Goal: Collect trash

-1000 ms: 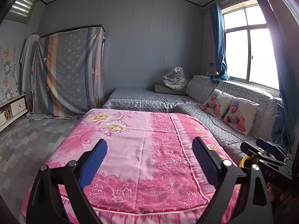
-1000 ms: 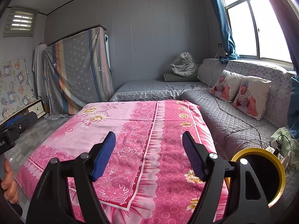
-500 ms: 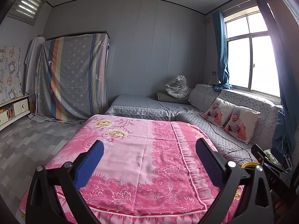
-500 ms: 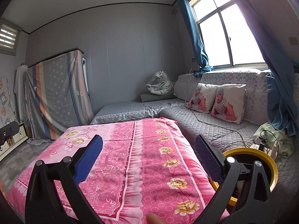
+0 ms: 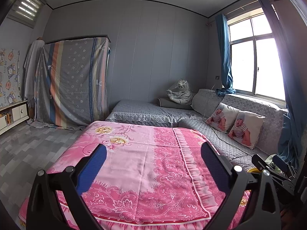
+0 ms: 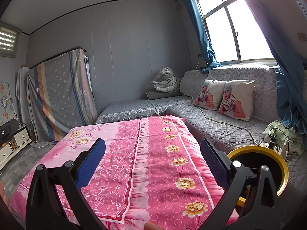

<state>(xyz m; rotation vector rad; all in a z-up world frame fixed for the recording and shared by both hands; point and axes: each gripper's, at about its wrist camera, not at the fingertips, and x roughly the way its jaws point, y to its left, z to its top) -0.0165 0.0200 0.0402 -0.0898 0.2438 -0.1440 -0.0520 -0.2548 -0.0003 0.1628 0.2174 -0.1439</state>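
My left gripper (image 5: 153, 157) is open and empty, held above the near end of a table covered with a pink flowered cloth (image 5: 145, 153). My right gripper (image 6: 152, 153) is open and empty over the same cloth (image 6: 153, 153). A round bin with a yellow rim (image 6: 276, 157) stands to the right of the table, just beside the right finger; a sliver of its rim (image 5: 252, 170) shows in the left wrist view. No loose trash shows on the cloth. The other gripper's body (image 5: 276, 170) shows at the lower right of the left wrist view.
A grey quilted corner sofa (image 6: 220, 122) runs behind and right of the table, with two baby-print cushions (image 6: 224, 97), a plush tiger (image 6: 167, 82), a cable, and a green cloth with chargers (image 6: 282, 140). A cloth-covered cabinet (image 5: 73, 88) stands back left. Grey floor (image 5: 28, 145) lies left.
Both grippers have tilted upward, so more wall and ceiling show. The right gripper has also turned right, bringing the yellow-rimmed bin and window further into view. Both stay open.
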